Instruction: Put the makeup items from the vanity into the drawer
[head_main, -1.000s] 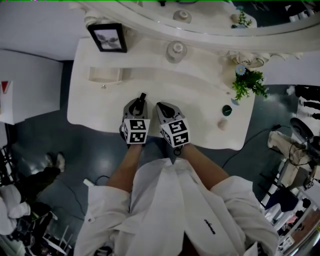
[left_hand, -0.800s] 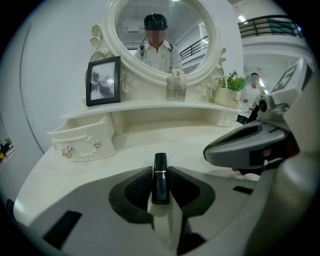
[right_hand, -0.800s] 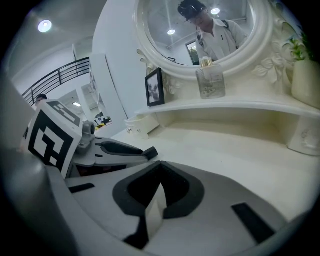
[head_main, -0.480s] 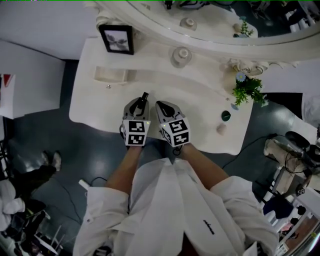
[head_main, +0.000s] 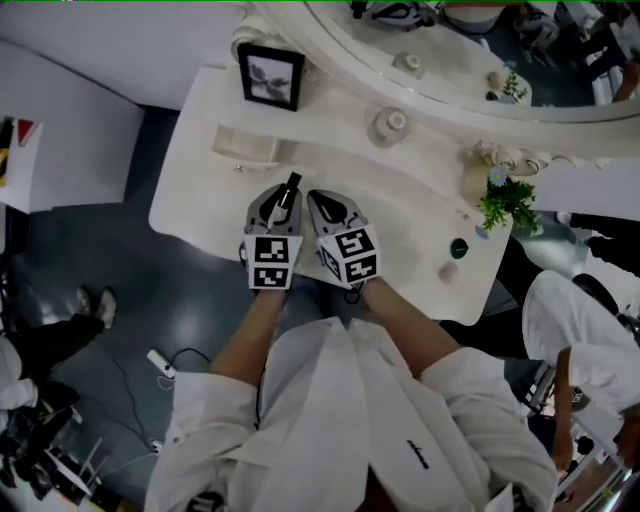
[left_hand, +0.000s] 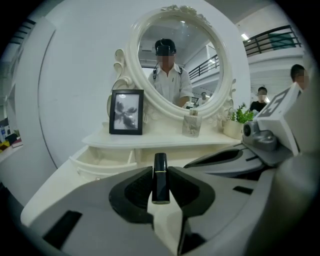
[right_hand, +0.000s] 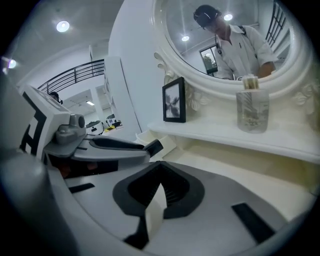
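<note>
A black lipstick (left_hand: 160, 177) stands upright between the pads of my left gripper (left_hand: 160, 170), which is shut on it. In the head view the left gripper (head_main: 283, 197) hangs over the front middle of the white vanity (head_main: 200, 200), and the lipstick (head_main: 291, 189) pokes out ahead of it. An open drawer (head_main: 245, 148) lies just beyond, to the left. My right gripper (head_main: 320, 202) is close beside the left one, and its jaws (right_hand: 159, 164) are shut with nothing between them. A green round item (head_main: 459, 247) and a small pale item (head_main: 449, 271) lie at the vanity's right end.
On the raised shelf stand a black photo frame (head_main: 270, 78) and a glass jar (head_main: 390, 125), under the oval mirror (head_main: 470, 50). A potted plant (head_main: 508, 200) stands at the right. Another person's white sleeve (head_main: 575, 330) shows at the far right.
Both grippers have risen and moved a little toward the back of the vanity, nearer the open drawer. The lipstick stays in the left gripper. The head view has shifted, so the vanity sits further right.
</note>
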